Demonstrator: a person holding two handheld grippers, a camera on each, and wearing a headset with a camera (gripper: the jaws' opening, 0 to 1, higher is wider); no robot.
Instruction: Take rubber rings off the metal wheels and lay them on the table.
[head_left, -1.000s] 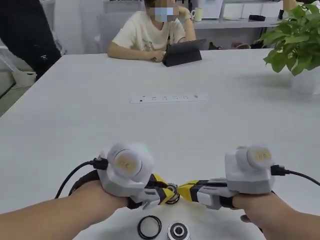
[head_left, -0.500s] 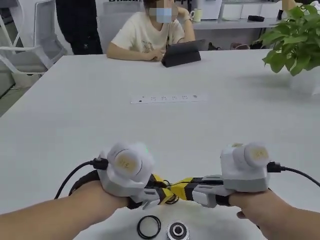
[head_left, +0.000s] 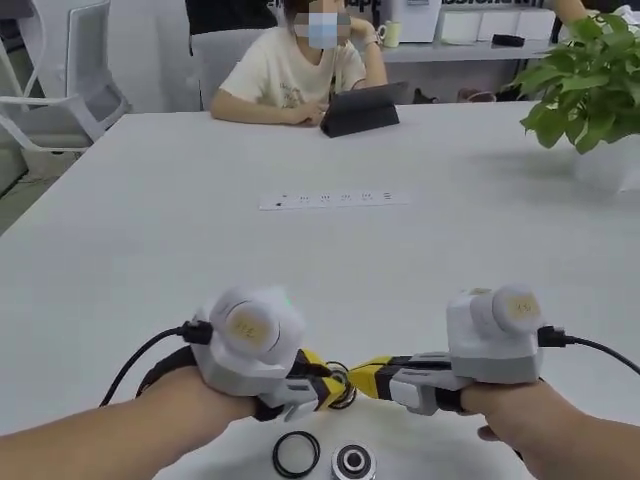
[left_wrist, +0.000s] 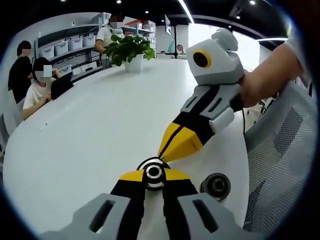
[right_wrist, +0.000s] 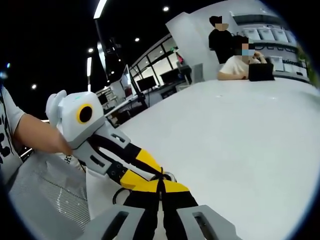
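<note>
Rubber ring (head_left: 298, 453) off: one, at 9 o'clock of bare wheel (head_left: 354, 462)
Left gripper (head_left: 330, 385): clamps ringed wheel (left_wrist: 154, 172)
Right gripper (head_left: 362, 378): apparently pinches second ring (left_wrist: 152, 161)

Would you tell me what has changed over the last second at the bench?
The right gripper shifted slightly toward the left gripper, then back; a person in black walked right behind the table. Unchanged: left holds the wheel, right pinches its ring; the loose ring and bare wheel lie still.
</note>
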